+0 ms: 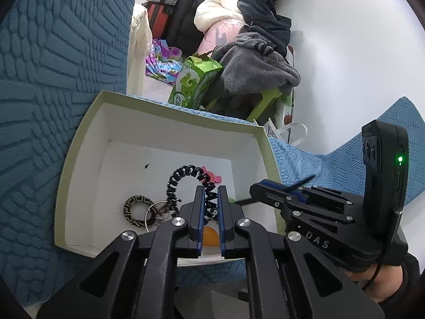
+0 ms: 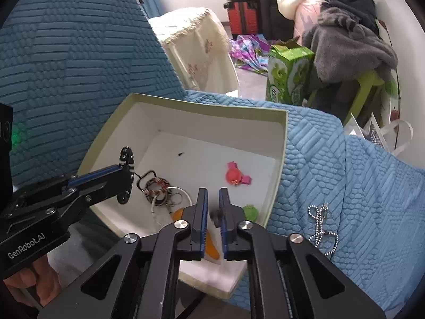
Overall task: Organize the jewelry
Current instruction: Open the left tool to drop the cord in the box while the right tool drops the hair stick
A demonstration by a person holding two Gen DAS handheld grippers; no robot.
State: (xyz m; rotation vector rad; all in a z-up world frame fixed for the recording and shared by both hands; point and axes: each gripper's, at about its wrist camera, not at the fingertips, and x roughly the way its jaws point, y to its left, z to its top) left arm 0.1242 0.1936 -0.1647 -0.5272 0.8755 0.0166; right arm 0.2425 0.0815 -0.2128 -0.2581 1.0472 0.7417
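Gripping a black coiled bracelet (image 1: 183,183) over the white box (image 1: 79,143), the left tongs (image 1: 211,195) are clenched on it; the right tongs (image 2: 213,199) hang nearly closed, seemingly empty, while a beaded chain (image 2: 322,228) lies on the blue cover (image 2: 358,186) beside the box

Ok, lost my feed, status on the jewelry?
Left tongs shut on black coil bracelet, over box. Right tongs nearly shut, hold unclear. Bead chain outside on blue cover.
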